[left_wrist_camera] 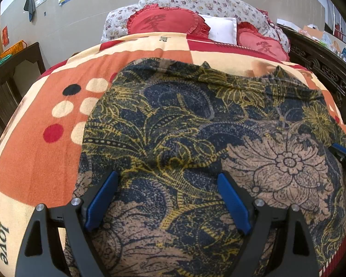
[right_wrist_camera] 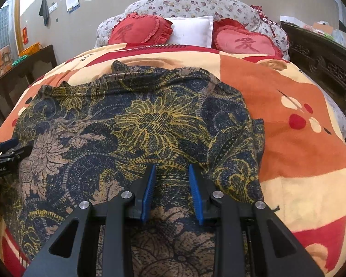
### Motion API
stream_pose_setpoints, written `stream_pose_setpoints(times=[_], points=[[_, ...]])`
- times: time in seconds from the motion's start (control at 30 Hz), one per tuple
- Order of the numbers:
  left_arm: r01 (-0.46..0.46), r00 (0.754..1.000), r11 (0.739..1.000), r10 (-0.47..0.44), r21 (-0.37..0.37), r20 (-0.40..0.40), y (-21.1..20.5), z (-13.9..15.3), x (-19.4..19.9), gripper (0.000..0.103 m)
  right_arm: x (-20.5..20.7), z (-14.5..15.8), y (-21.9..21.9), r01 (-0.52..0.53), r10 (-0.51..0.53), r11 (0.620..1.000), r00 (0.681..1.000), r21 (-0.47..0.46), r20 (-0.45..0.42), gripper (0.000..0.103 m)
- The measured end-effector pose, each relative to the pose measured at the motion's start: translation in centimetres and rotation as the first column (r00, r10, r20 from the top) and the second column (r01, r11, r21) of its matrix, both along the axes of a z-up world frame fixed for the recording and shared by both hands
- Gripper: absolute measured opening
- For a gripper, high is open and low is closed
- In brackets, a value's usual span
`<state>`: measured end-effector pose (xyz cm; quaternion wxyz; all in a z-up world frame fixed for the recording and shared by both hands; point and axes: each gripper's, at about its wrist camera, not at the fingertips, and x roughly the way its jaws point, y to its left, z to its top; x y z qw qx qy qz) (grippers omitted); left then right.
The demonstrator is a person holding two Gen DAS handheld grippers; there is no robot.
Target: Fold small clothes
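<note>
A dark navy, yellow and tan floral-print fabric garment [left_wrist_camera: 196, 138] lies spread across the bed, on top of an orange, cream and red patterned blanket [left_wrist_camera: 34, 157] that covers the mattress. The garment's far edge is rumpled, with small peaks of cloth standing up; the near portion lies flatter and carries large tan flower motifs. The left tool [left_wrist_camera: 168, 184] is positioned over the near part of the garment with its blue-padded fingers [left_wrist_camera: 101, 203] spread wide apart; nothing sits between them, and whether the tips touch the cloth cannot be determined. The right tool [right_wrist_camera: 171, 173] is likewise over the garment's near edge, its blue pads [right_wrist_camera: 150, 184] parted by a narrower gap with only flat fabric visible beneath; no cloth is pinched. Each tool shows at the margin of the other's view, the right one at the right edge of the left wrist view and the left one at the left edge of the right wrist view, placing them side by side and well apart along the garment's near side. At the head of the bed sit two red heart-shaped frilled cushions [right_wrist_camera: 138, 31], a white rectangular pillow [right_wrist_camera: 191, 32] between them, and a floral quilted bundle [right_wrist_camera: 189, 4] behind. A dark carved wooden bed frame [right_wrist_camera: 323, 67] runs along the right side.
</note>
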<state>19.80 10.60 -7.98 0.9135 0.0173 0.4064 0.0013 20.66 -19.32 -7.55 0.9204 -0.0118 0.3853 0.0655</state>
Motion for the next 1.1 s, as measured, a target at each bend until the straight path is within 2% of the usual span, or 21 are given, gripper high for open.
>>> stream_pose_setpoints(times=[0.6, 0.73, 0.9, 1.0, 1.1], points=[[-0.013, 1.000, 0.999, 0.013, 0.032, -0.006, -0.29, -0.22, 0.23, 0.093, -0.04, -0.08, 0.47, 0.001, -0.001, 0.999, 1.000, -0.042, 0.007, 0.031], [-0.011, 1.000, 1.000, 0.011, 0.017, -0.007, -0.19, -0.22, 0.18, 0.093, -0.10, 0.00, 0.65, 0.003, -0.003, 0.998, 1.000, -0.055, 0.008, 0.031], [-0.014, 1.000, 0.999, 0.014, 0.042, -0.007, -0.51, -0.11, 0.12, 0.093, -0.17, 0.09, 0.39, 0.001, -0.001, 1.000, 1.000, -0.027, 0.005, 0.031], [-0.010, 1.000, 1.000, 0.010, 0.026, -0.011, -0.31, -0.03, 0.07, 0.094, -0.19, 0.16, 0.46, 0.001, -0.001, 0.999, 1.000, -0.032, 0.002, 0.031], [-0.002, 1.000, 1.000, 0.002, 0.022, -0.014, -0.32, 0.00, 0.03, 0.100, -0.32, 0.14, 0.46, 0.005, -0.005, 0.999, 1.000, -0.045, 0.001, 0.031]])
